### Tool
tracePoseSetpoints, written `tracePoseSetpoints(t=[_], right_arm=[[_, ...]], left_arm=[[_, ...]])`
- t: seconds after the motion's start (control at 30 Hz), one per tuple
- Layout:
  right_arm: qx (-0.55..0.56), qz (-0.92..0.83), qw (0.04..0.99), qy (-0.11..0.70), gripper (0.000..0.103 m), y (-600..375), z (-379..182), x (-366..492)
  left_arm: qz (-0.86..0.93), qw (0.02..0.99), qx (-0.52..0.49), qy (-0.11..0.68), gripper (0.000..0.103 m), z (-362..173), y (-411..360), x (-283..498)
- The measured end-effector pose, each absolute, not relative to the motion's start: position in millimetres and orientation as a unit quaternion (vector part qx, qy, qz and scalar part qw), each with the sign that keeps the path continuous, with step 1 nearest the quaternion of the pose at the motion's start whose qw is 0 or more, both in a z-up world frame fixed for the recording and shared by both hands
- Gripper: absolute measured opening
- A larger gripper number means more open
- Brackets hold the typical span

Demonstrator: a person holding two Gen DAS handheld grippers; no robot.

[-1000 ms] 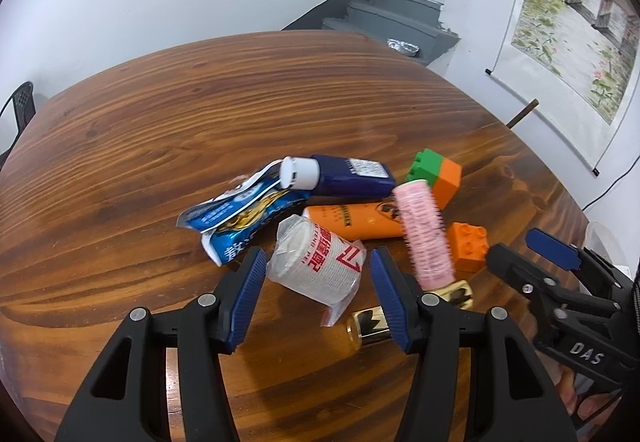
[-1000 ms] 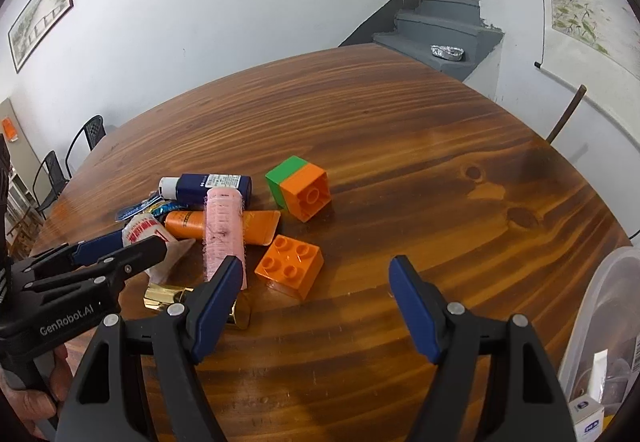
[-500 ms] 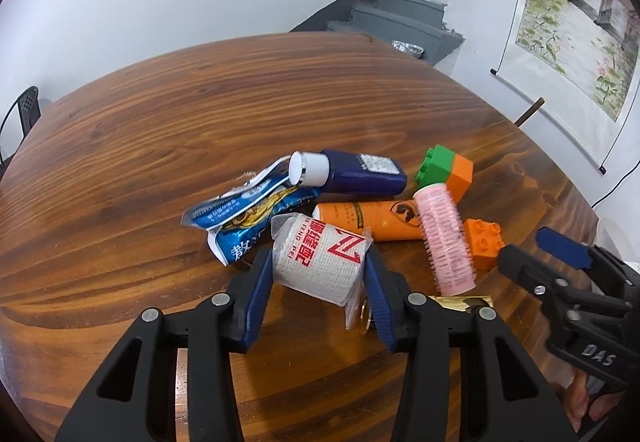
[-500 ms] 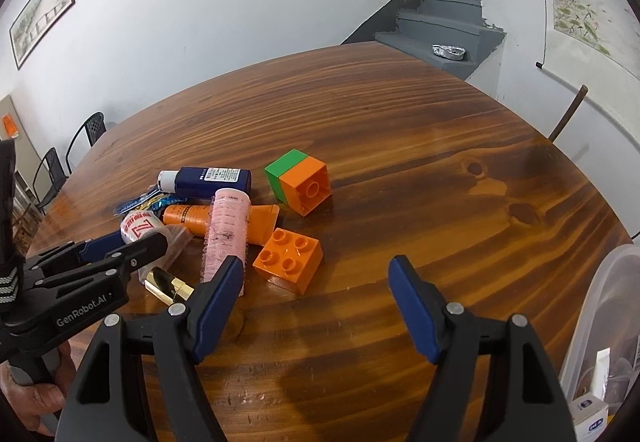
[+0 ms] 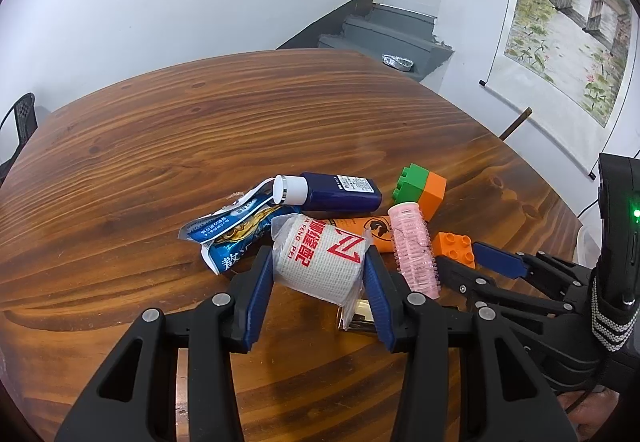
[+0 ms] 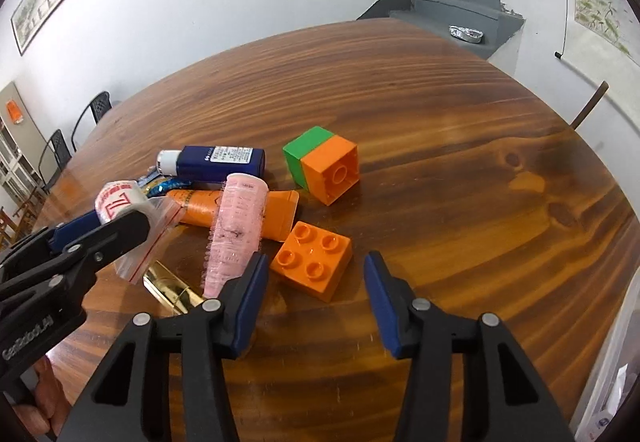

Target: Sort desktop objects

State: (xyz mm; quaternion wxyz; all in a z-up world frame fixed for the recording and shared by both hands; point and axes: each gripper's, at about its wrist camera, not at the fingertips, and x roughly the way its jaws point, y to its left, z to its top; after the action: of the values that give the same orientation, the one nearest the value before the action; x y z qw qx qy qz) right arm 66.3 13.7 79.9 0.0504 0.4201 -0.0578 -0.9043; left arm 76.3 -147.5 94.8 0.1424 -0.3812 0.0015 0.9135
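The left gripper (image 5: 319,284) is gripping a white bandage roll (image 5: 320,262) in a clear bag, its blue fingers (image 5: 262,282) pressing on both ends of the roll just above the wooden worktop (image 5: 240,129). Part of the bag is hanging down over a gold tube (image 5: 358,316) lying under the roll.

The rest of the pile is sitting close behind on the worktop. A blue foil packet (image 5: 224,238) is lying to the left of the roll, with a dark blue bottle (image 5: 336,195) with a white cap resting on its far edge. An orange tube (image 6: 236,209) is lying across the middle, and a pink hair roller (image 6: 236,234) is leaning over it. A green and orange block (image 6: 322,169) is sitting apart at the far right of the pile.

The right gripper (image 6: 316,292) is hovering low over the worktop, and its jaws have just been closing. An orange brick (image 6: 314,260) is sitting between the fingers (image 6: 250,288), which are standing half open and are not pressing on it; the left one is touching the near end of the hair roller.
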Motion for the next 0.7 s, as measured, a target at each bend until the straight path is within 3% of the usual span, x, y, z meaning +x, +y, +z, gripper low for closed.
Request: tracePoseSetpoints(t=[0.07,0.7], right_arm=[[0.421,-0.904,0.051,-0.054,0.043,12,80,67],[0.354,-0.934,-0.013,-0.057,0.043,25,96,110]], left_arm=[[0.914,0.142,-0.381,0.001,0.047,95,-147,77],[0.915,0.193,-0.355,0.020,0.047,110,-116,109]])
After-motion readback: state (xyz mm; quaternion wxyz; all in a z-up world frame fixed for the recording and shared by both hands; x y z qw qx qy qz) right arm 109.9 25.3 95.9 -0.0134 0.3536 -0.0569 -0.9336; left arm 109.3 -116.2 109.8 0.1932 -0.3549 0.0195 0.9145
